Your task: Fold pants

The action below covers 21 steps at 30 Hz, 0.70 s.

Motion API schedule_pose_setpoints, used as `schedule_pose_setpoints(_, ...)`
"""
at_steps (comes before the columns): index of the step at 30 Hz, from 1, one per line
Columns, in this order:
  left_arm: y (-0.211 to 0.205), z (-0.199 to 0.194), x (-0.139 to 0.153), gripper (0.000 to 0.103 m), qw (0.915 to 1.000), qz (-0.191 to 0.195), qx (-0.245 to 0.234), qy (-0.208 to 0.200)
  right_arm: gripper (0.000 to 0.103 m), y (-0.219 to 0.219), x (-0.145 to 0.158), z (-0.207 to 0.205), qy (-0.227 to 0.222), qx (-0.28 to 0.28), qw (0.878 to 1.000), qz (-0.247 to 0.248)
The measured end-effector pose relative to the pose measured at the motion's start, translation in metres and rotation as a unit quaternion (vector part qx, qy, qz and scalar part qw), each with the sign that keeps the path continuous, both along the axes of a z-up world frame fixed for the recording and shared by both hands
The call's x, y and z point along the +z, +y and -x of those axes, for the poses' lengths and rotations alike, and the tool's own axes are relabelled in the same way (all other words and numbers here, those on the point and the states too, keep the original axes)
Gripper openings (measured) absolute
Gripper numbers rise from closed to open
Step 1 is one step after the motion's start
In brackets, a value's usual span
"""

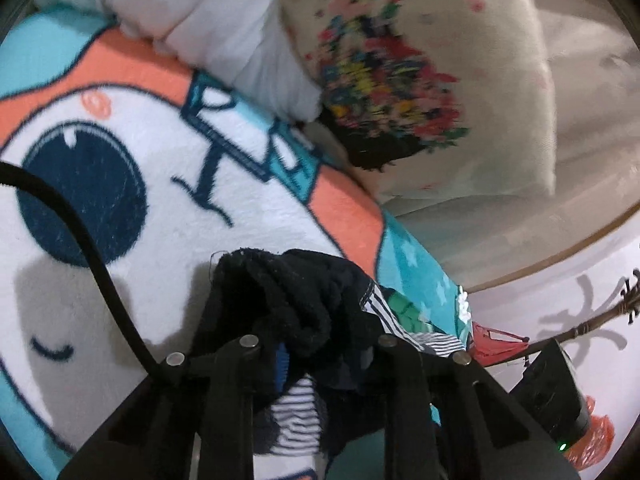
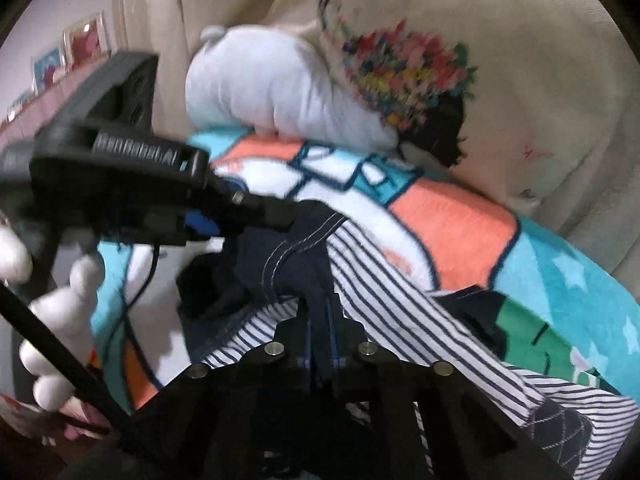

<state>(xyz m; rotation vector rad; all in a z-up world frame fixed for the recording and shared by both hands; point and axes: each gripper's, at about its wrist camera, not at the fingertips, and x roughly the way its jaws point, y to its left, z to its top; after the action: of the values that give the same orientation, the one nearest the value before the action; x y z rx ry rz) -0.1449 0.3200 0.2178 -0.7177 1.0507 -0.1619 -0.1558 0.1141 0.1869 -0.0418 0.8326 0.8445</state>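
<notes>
Left tool (image 1: 316, 344) and right tool (image 2: 320, 320), both angled downward, are each clamped on fabric.

Left wrist view: looks steeply down along its fingers, close over the cartoon blanket (image 1: 168, 216), toward the floral pillow (image 1: 420, 80). Right wrist view: similarly close and downward, facing the same pillow (image 2: 460, 80). Both share the blanket (image 2: 452, 236), the white cushion (image 1: 208, 20) (image 2: 272, 92) and the pants (image 1: 304, 300) (image 2: 384, 280).
</notes>
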Motion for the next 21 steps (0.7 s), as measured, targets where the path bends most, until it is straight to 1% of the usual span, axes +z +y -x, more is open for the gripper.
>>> schedule_pose_setpoints(3,-0.003,0.015,0.012,0.022,0.9998,-0.008,-0.003,-0.018,0.006,-0.009,0.009,0.009,0.003,0.005,1.000,-0.023)
schedule_pose_setpoints(6,0.000,0.039,0.010,0.022,0.9997,-0.010,0.000,-0.022,0.006,-0.012,0.007,0.027,0.016,0.027,0.999,-0.036)
schedule_pose_setpoints(9,0.004,0.058,-0.014,0.022,0.9999,-0.011,0.008,0.002,0.007,-0.005,-0.010,0.049,0.038,0.059,0.997,-0.026)
schedule_pose_setpoints(12,0.012,0.070,-0.038,0.022,0.9993,0.000,0.015,0.034,0.010,-0.003,-0.032,0.060,0.058,0.072,0.996,-0.005)
schedule_pose_setpoints(14,0.019,0.078,-0.041,0.024,0.9993,0.022,0.016,0.026,0.012,-0.011,-0.035,0.060,0.066,0.075,0.995,-0.009)
schedule_pose_setpoints(16,0.021,0.081,-0.035,0.024,0.9997,0.015,0.012,0.015,0.022,-0.027,-0.027,0.055,0.078,0.075,0.994,-0.020)
schedule_pose_setpoints(17,0.021,0.083,-0.031,0.024,0.9999,0.009,0.009,0.008,0.025,-0.035,-0.022,0.052,0.074,0.068,0.995,-0.025)
schedule_pose_setpoints(19,0.021,0.085,-0.025,0.027,1.0000,-0.002,0.005,-0.003,0.041,-0.055,-0.007,0.039,0.049,0.030,0.998,-0.025)
schedule_pose_setpoints(20,0.022,0.087,-0.022,0.029,0.9999,-0.009,0.004,-0.008,0.044,-0.064,-0.001,0.032,0.036,0.008,0.999,-0.021)
schedule_pose_setpoints(21,0.022,0.088,-0.019,0.034,0.9997,-0.021,0.007,-0.012,0.052,-0.074,0.004,0.020,0.022,-0.020,0.999,-0.013)
